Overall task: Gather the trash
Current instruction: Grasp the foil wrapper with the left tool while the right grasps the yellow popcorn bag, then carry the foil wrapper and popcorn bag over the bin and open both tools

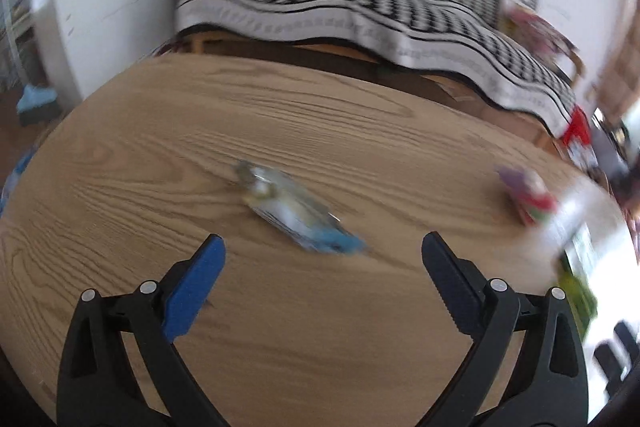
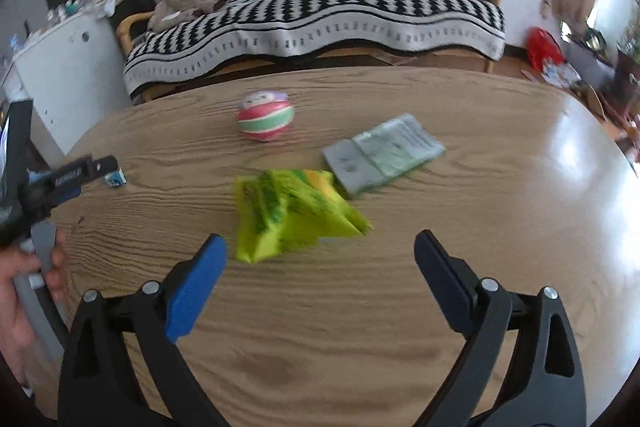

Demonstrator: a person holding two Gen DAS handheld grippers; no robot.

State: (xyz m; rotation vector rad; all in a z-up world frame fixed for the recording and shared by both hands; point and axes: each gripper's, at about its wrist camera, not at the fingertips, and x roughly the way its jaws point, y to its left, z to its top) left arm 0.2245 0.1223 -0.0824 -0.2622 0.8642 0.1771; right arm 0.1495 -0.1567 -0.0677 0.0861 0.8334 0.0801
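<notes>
We hold two grippers over a wood-grain table (image 2: 400,307). Our left gripper (image 1: 322,247) has its fingers spread wide with nothing between them; just beyond its tips lies a blurred clear and blue wrapper (image 1: 296,215) flat on the table. Our right gripper (image 2: 320,247) also has its fingers wide apart and empty, and a crumpled yellow-green wrapper (image 2: 292,215) lies just ahead of them. Touching that wrapper's far right corner is a pale green and grey packet (image 2: 384,153), and farther back sits a pink, green and white striped ball (image 2: 266,121). Behind the table stands a sofa under a black-and-white blanket (image 2: 316,15).
</notes>
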